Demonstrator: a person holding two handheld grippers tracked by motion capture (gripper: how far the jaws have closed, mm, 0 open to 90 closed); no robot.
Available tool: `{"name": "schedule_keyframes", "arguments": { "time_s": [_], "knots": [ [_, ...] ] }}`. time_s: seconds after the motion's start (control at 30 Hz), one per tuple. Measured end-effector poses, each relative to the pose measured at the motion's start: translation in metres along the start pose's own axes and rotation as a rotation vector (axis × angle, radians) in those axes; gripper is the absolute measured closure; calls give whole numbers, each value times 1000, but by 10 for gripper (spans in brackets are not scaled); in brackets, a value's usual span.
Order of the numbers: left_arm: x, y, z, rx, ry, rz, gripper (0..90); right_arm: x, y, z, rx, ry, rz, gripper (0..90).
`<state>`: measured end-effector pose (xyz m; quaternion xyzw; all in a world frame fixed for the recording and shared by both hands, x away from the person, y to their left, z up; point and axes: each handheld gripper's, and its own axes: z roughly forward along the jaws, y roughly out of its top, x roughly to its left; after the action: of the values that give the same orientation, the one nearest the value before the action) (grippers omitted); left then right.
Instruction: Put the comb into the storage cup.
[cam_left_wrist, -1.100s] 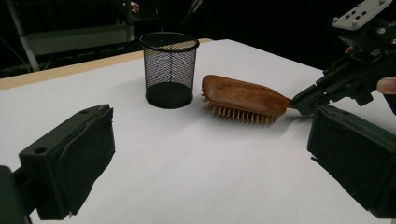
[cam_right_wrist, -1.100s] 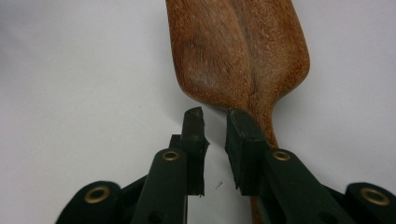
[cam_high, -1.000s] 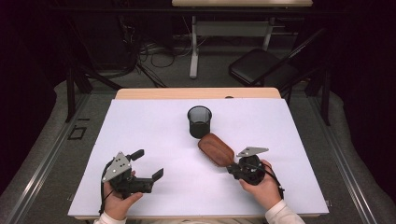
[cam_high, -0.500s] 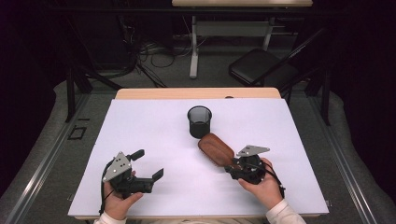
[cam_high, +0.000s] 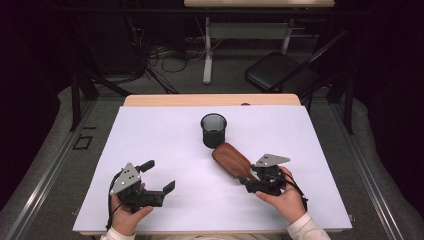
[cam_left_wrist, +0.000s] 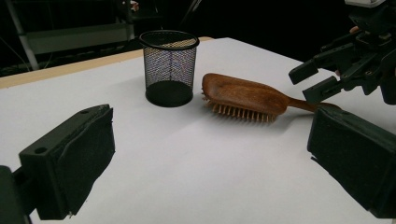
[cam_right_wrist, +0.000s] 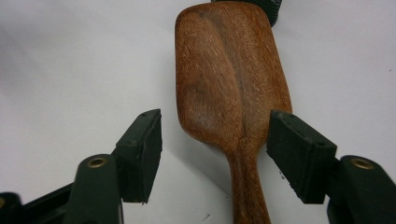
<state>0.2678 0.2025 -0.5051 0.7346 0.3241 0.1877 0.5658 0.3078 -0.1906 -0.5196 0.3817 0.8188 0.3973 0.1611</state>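
Two black jaws of the right gripper (cam_right_wrist: 214, 154) standing apart on either side of the brown wooden paddle hairbrush (cam_right_wrist: 231, 79), at the neck where paddle narrows into handle; just been opening, pads clear of the wood on both sides, brush between them but not pressed. Judged from that: brush set down and being let go, or a grip not yet taken; cannot tell which. Brush lying flat on the white table sheet (cam_high: 165, 135), bristles down, wooden back up, handle toward the right gripper (cam_high: 250, 181).

Out from the brush: black wire-mesh cup (cam_high: 214, 130) upright just beyond the brush head, very near it, possibly touching; empty as far as visible. If the brush is meant for that cup, all of the lifting and standing-in left to do. Left gripper (cam_high: 161, 176) well away from the brush on its left, jaws wide, holding nothing, resting in the hand near the table's near edge.

Nothing lying between brush and cup; nothing else on the sheet. Beyond the table's far edge, well past the cup, a dark folding chair (cam_high: 280, 75) and floor cables (cam_high: 155, 55).
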Motion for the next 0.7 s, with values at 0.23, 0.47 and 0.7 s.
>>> {"name": "schedule_keyframes", "arguments": {
  "time_s": [0.23,0.47,0.7],
  "knots": [
    [0,0,0,1,1,1,8,-4,1,-2,0,-18,-14,340],
    [0,0,0,2,1,3,8,-6,0,0,4,-6,-32,315],
    [0,0,0,3,-1,4,8,-8,0,1,14,-14,-51,306]
  ]
}}
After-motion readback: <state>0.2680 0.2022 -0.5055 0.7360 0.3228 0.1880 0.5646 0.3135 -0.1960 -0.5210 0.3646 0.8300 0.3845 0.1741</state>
